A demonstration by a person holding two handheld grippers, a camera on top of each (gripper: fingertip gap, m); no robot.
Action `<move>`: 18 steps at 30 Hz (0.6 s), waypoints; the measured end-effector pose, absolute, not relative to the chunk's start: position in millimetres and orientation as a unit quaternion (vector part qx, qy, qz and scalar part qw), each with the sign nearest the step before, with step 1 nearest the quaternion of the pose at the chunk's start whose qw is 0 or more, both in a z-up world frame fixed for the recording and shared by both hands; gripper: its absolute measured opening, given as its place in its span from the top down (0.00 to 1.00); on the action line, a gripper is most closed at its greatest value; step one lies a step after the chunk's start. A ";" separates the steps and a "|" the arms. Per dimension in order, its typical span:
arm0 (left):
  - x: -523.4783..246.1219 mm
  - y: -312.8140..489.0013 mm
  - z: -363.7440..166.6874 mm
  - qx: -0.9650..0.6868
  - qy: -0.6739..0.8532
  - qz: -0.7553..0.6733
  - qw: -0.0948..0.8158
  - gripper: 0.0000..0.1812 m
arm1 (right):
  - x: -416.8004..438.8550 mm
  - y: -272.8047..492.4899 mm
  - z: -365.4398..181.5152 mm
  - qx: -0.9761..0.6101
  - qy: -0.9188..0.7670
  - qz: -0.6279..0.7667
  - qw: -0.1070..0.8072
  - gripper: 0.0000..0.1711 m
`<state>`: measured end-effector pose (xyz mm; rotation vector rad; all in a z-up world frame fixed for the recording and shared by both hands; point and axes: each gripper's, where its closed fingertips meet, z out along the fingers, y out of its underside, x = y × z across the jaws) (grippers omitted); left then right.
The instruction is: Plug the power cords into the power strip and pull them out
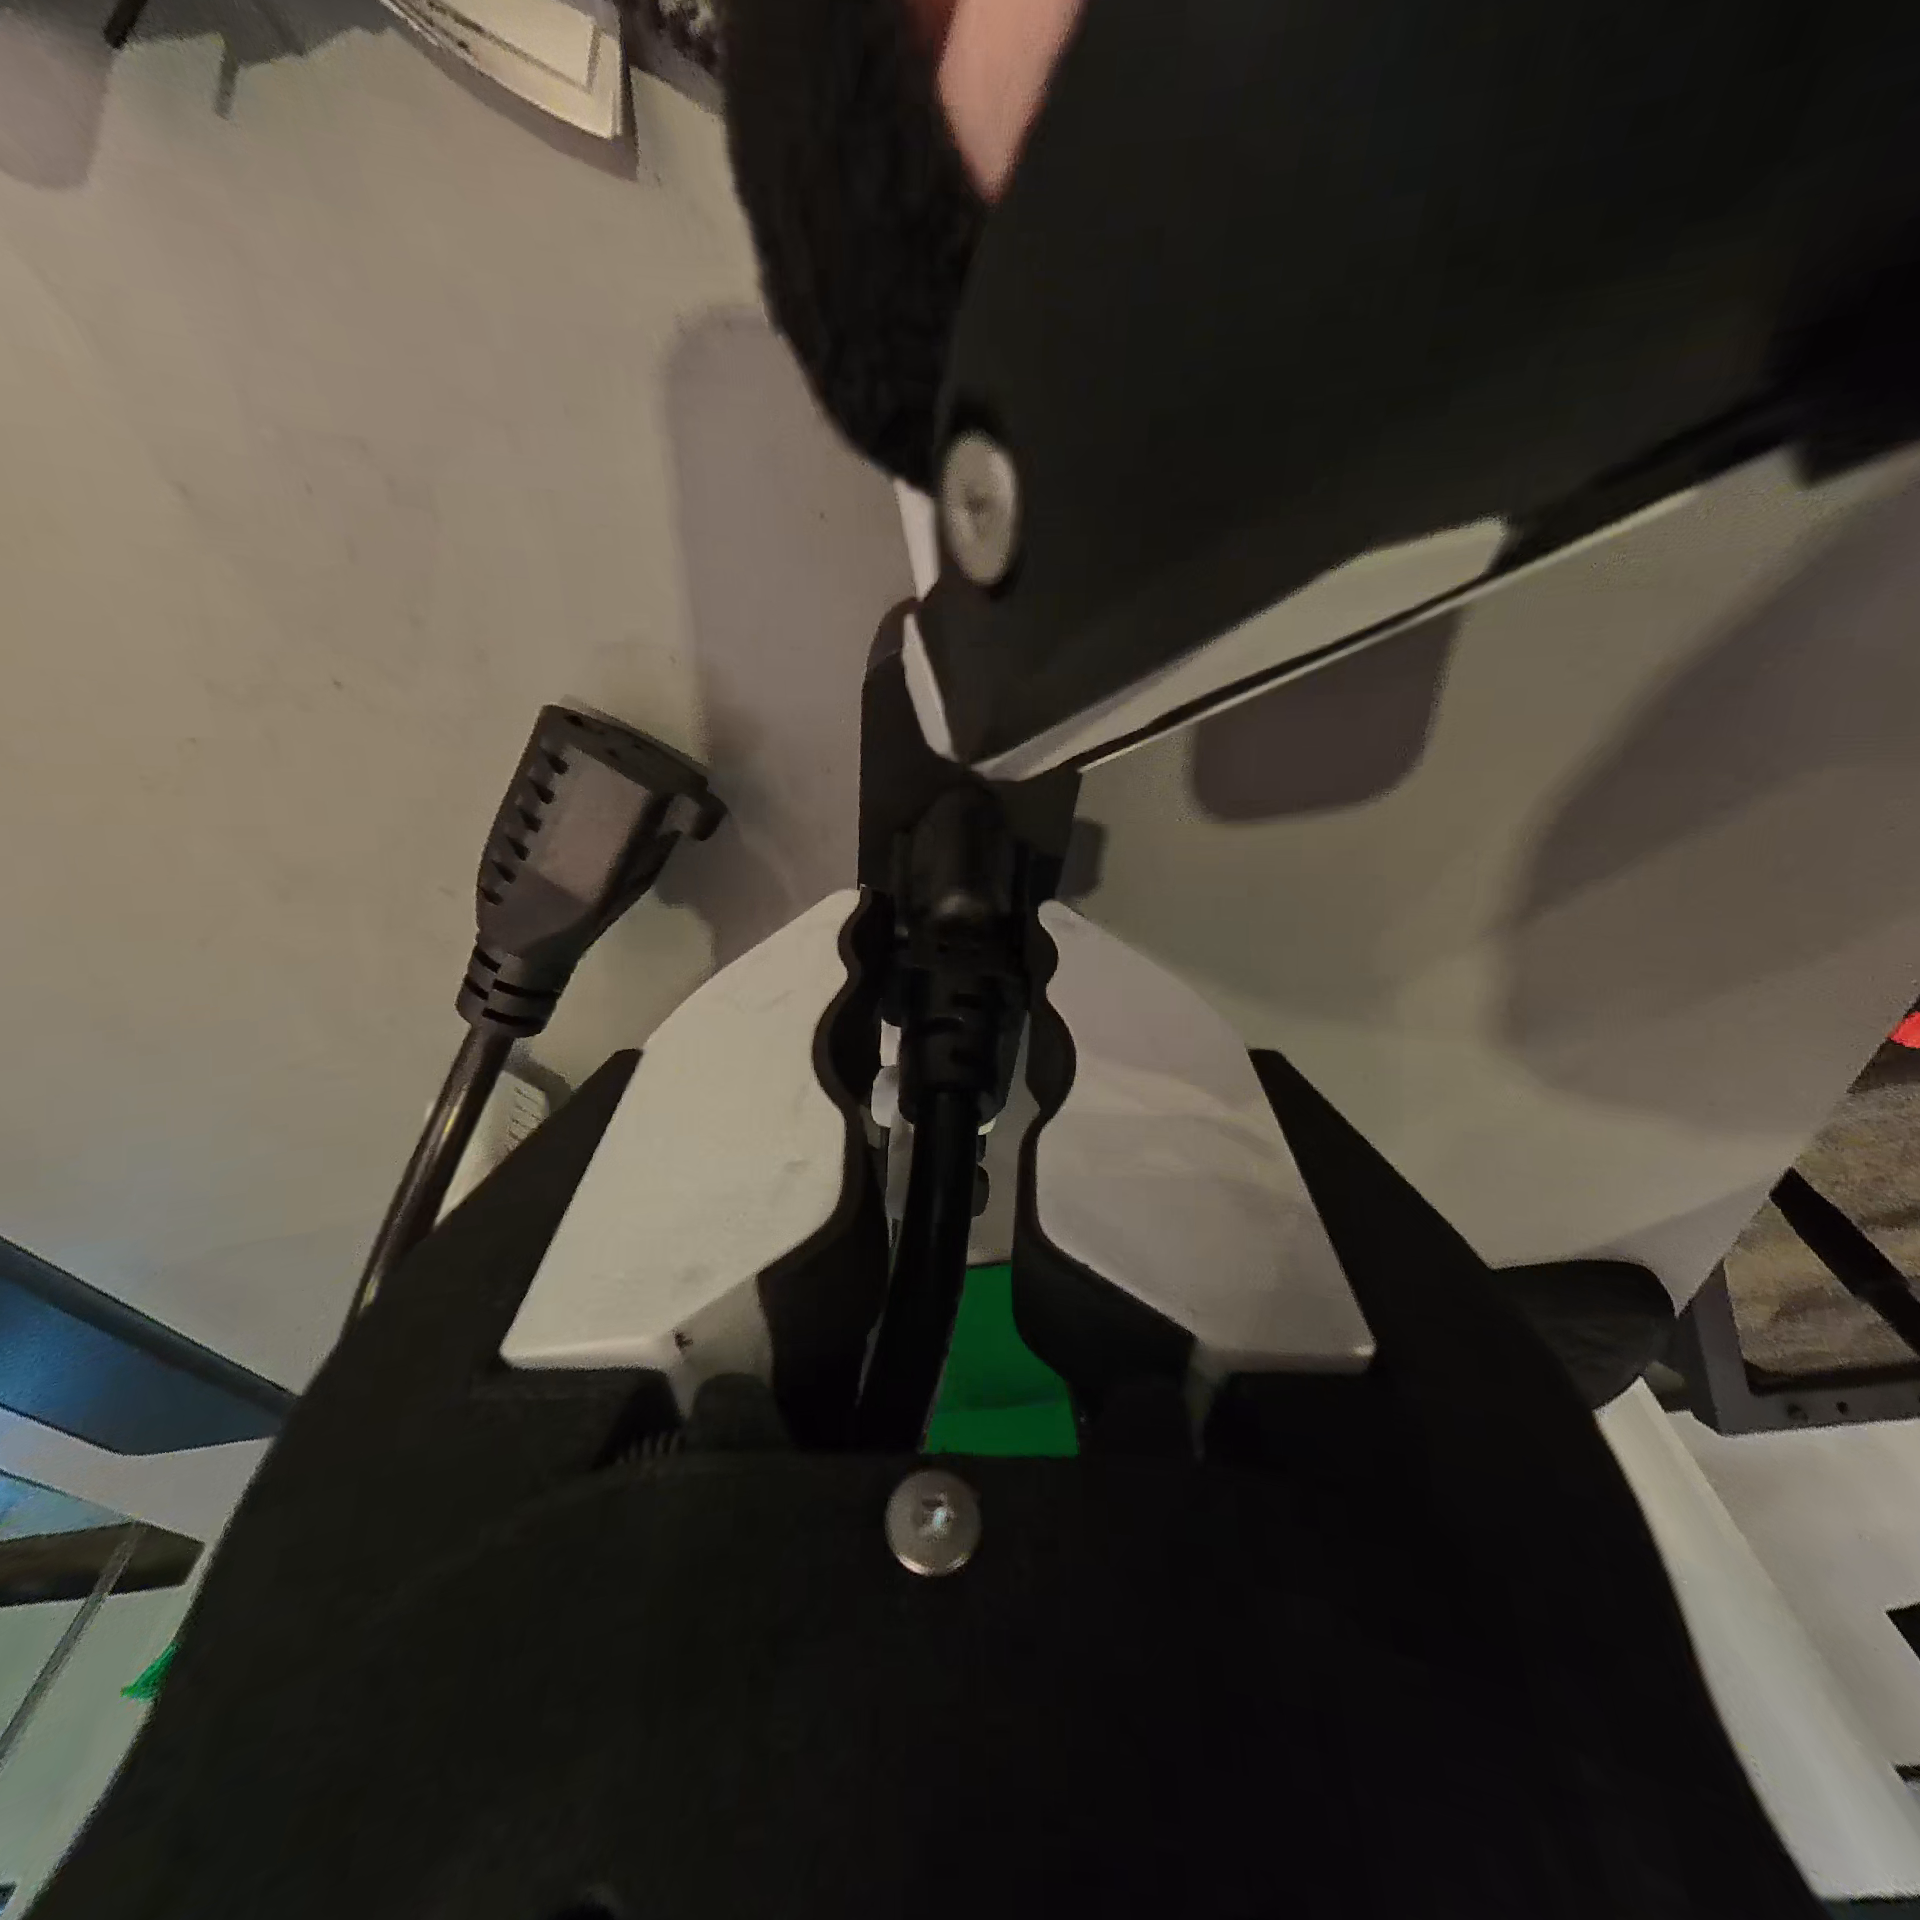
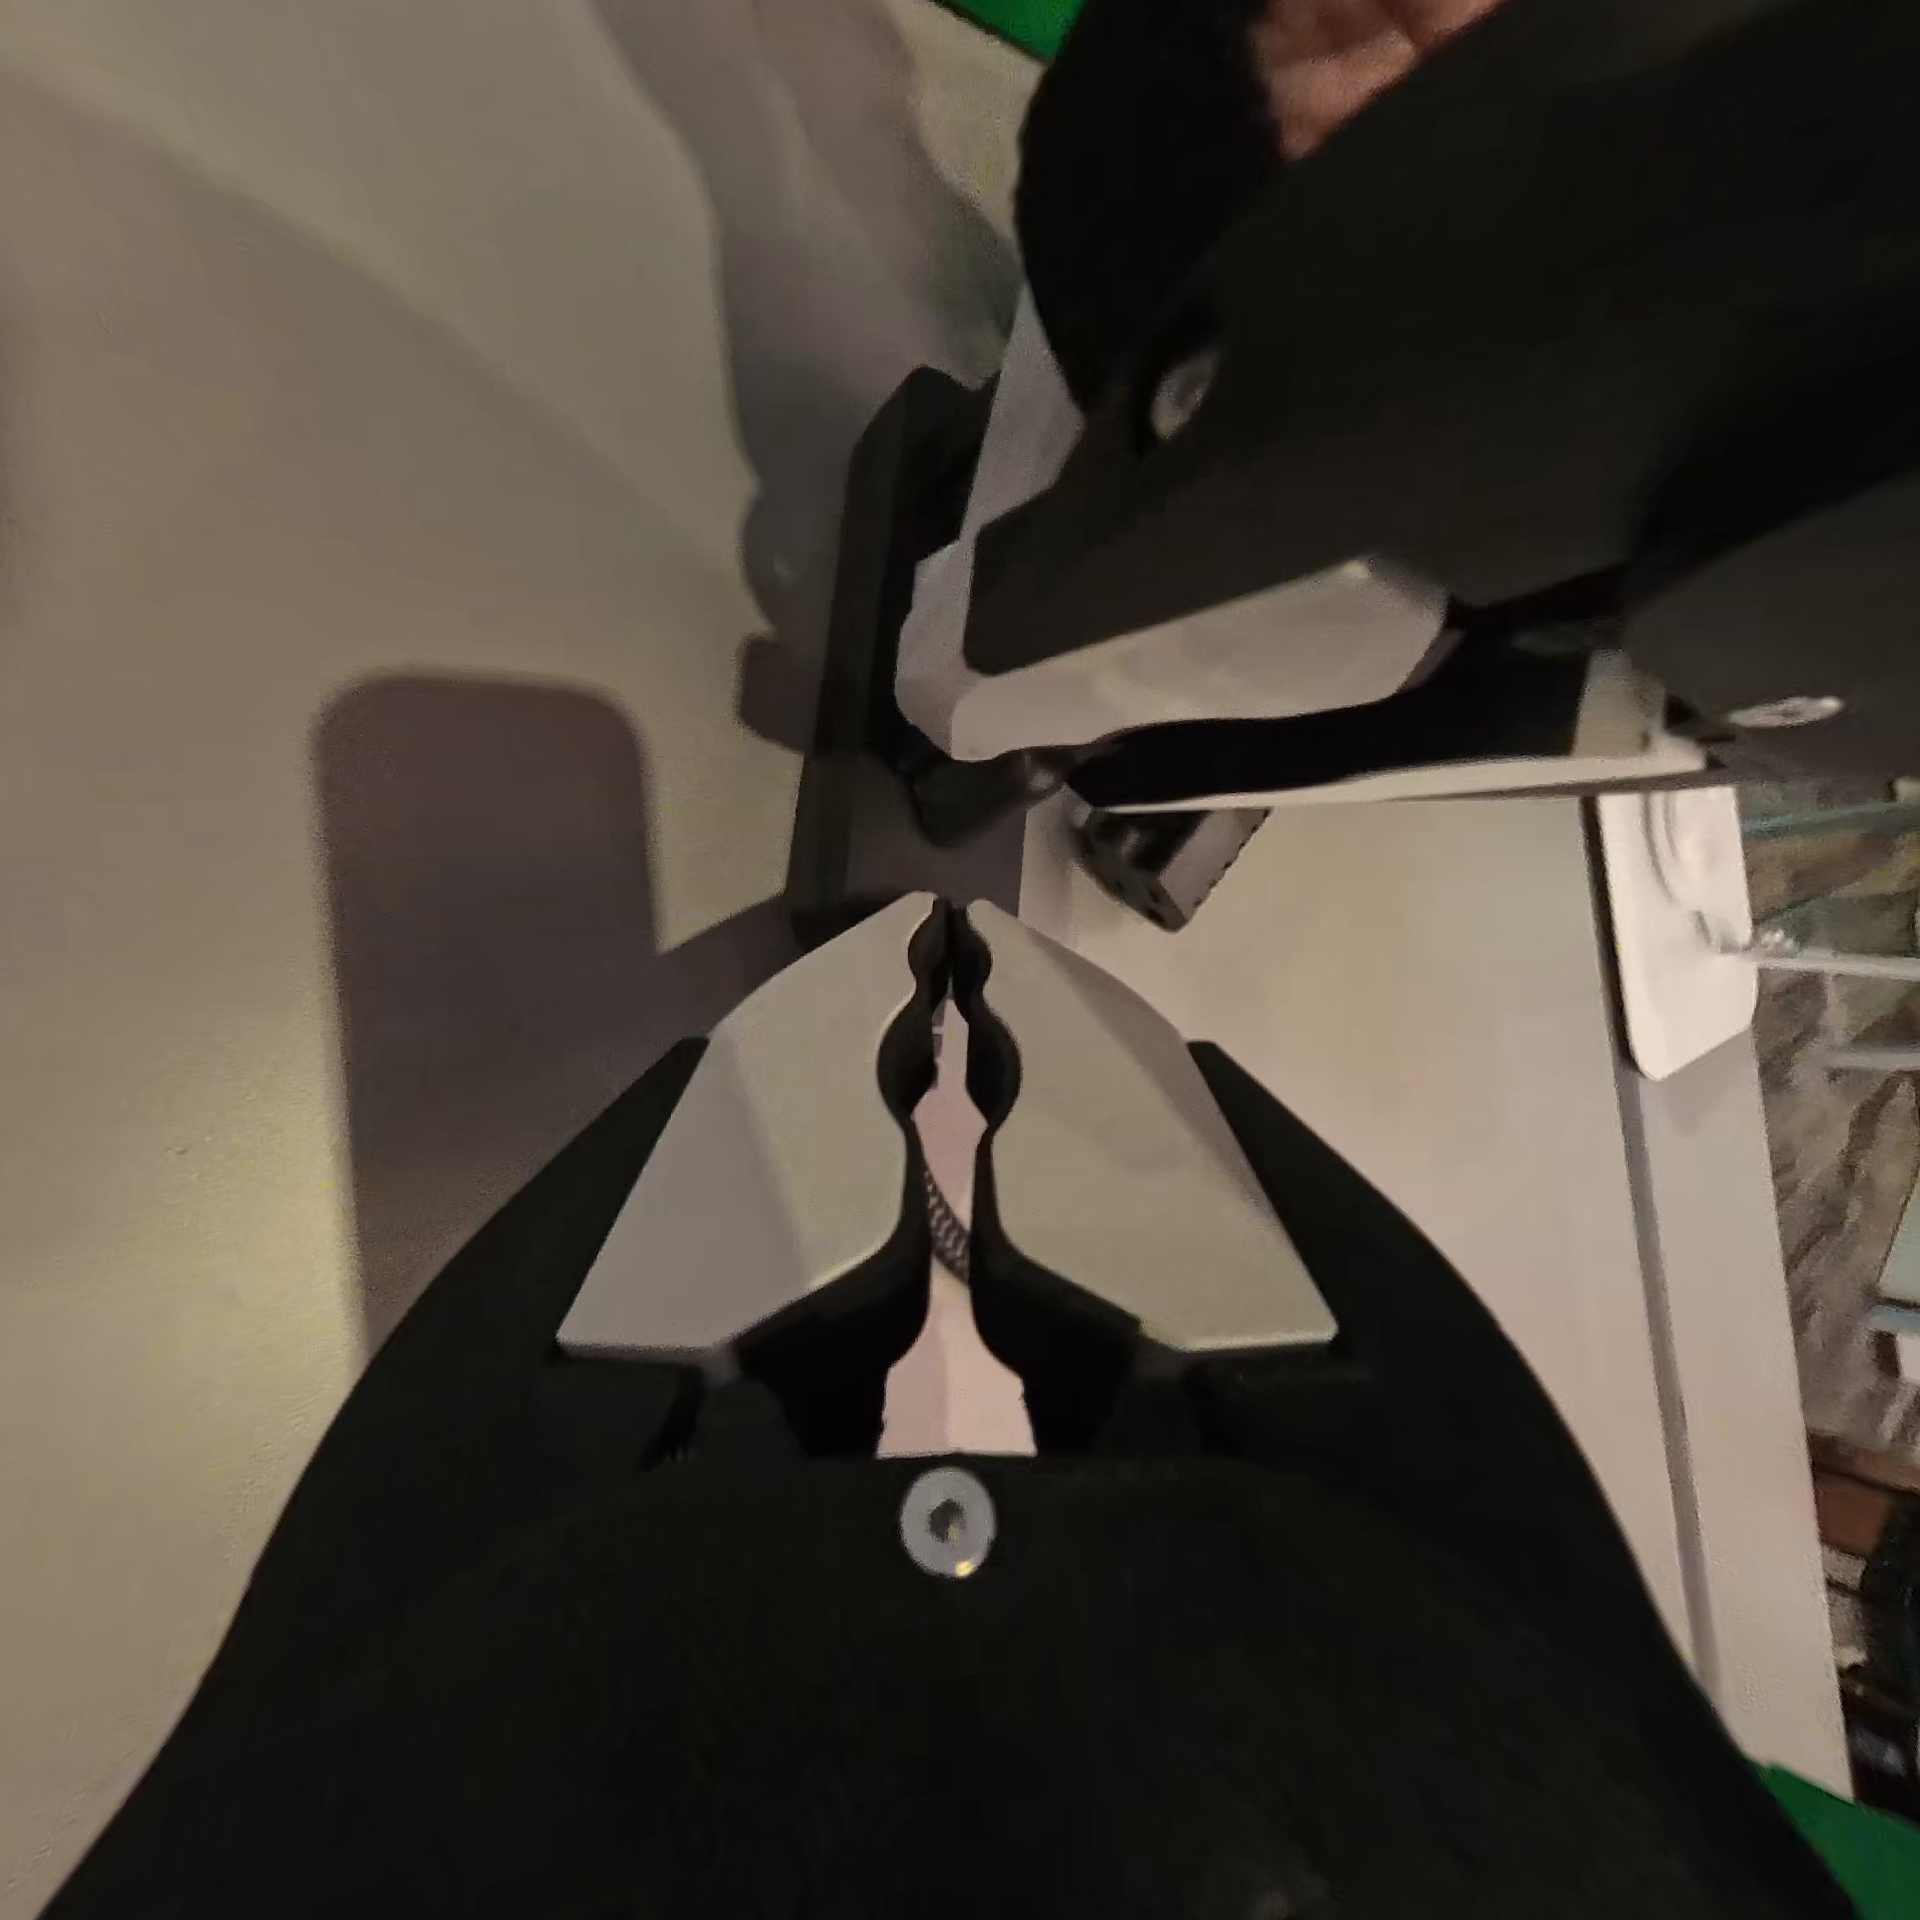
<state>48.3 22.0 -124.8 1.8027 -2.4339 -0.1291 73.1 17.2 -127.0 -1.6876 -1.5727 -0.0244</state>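
Now left claw clamped on black plug, right claw pinched on power strip edge.

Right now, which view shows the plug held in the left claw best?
The left wrist view: the black plug sits centred between the left claw's fingers, its cord trailing back toward the camera. In the right wrist view only a dark bit of it shows, under the left claw's white fingers.
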 end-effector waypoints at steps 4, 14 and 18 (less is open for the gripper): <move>46.8 20.1 -127.5 0.583 -0.809 -0.061 0.051 0.88 | 69.4 14.5 -131.4 -0.617 -0.677 -0.017 0.400 0.99; 46.4 19.4 -128.4 0.581 -0.809 -0.069 0.048 0.87 | 67.9 12.5 -132.8 -0.542 -0.743 -0.146 0.365 0.98; 46.1 19.2 -130.3 0.574 -0.814 -0.075 0.048 0.87 | 67.8 12.4 -132.9 -0.533 -0.749 -0.154 0.362 0.99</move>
